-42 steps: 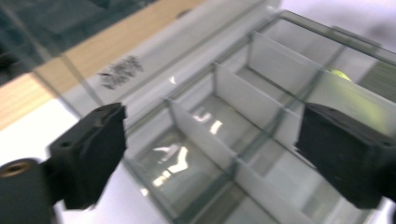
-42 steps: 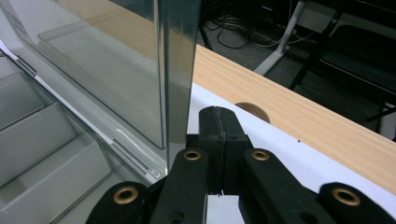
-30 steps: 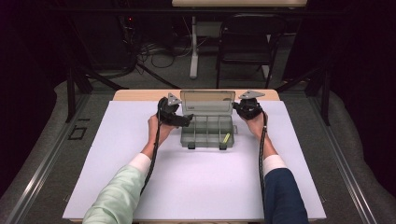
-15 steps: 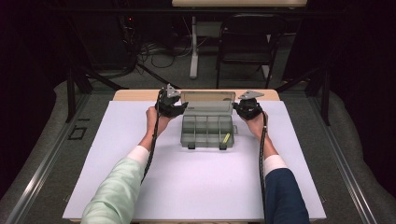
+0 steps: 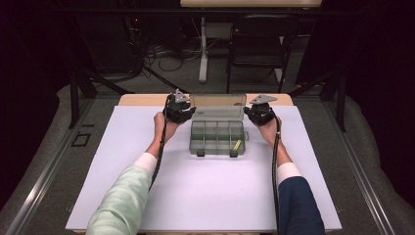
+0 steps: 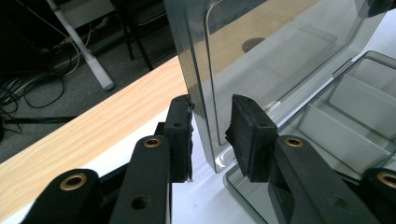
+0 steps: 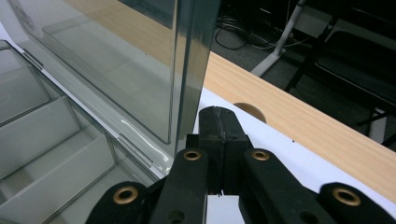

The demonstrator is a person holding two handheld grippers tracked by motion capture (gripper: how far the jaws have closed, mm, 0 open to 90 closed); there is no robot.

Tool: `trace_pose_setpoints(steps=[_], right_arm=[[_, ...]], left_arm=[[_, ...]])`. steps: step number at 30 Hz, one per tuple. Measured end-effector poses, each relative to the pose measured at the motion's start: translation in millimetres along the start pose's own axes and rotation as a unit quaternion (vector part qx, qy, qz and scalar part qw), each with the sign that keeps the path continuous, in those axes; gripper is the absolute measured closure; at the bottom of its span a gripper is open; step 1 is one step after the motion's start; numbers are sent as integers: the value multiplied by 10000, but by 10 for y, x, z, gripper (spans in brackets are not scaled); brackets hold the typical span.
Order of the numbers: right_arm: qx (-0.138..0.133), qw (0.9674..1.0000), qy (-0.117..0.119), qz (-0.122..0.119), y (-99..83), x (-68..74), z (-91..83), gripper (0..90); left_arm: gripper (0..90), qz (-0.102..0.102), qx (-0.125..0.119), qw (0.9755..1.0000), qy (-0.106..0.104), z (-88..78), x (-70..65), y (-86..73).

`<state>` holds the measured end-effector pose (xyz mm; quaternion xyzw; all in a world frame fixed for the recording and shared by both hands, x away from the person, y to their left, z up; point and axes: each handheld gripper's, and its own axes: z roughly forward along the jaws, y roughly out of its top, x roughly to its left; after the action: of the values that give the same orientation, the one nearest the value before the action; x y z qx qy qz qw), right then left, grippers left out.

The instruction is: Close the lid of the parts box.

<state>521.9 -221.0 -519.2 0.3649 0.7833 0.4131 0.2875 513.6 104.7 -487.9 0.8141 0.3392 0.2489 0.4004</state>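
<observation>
My left tool [image 6: 212, 135] has just been narrowing its jaws around the left edge of the upright lid [image 5: 218, 104] of the smoky translucent plastic compartment box [image 5: 217, 138]. In the left gripper view the lid edge stands between the two black pads; the outer pad looks to touch it, the inner pad [image 6: 247, 135] shows a sliver of gap, so I judge the grip not yet firm. A second ago this tool sat nearer the box's front, jaws wide; now it is up at the lid's 9 o'clock edge. That suggests I am about to swing the lid, likely shut.

My right tool [image 7: 218, 140] has its jaws pressed together on nothing, just beside the lid's 3 o'clock edge – whether it touches the plastic I cannot tell.

The box rests mid-worktop [image 5: 210, 196] on the white sheet. A small yellow piece [image 5: 237, 145] lies in its front right compartment – too small to identify. The hinge is hard to make out.
</observation>
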Motion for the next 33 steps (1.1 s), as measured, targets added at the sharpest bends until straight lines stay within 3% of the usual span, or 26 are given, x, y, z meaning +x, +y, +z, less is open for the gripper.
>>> trace_pose_setpoints(steps=[11,20,27,33], right_arm=[[-70,10000,-38,-58,4,17,-37,900],[-29,9998,-123,142,-10,-7,-198,827],[5,9999,90,58,15,18,-357,728],[112,9994,312,-35,64,59,-359,658]], left_arm=[[750,-44,-135,9999,-79,6,36,-31],[769,-12,-166,9998,-97,-9,36,-56],[771,31,-140,9998,-99,-12,36,-51],[771,43,-137,9998,-114,-7,44,-56]])
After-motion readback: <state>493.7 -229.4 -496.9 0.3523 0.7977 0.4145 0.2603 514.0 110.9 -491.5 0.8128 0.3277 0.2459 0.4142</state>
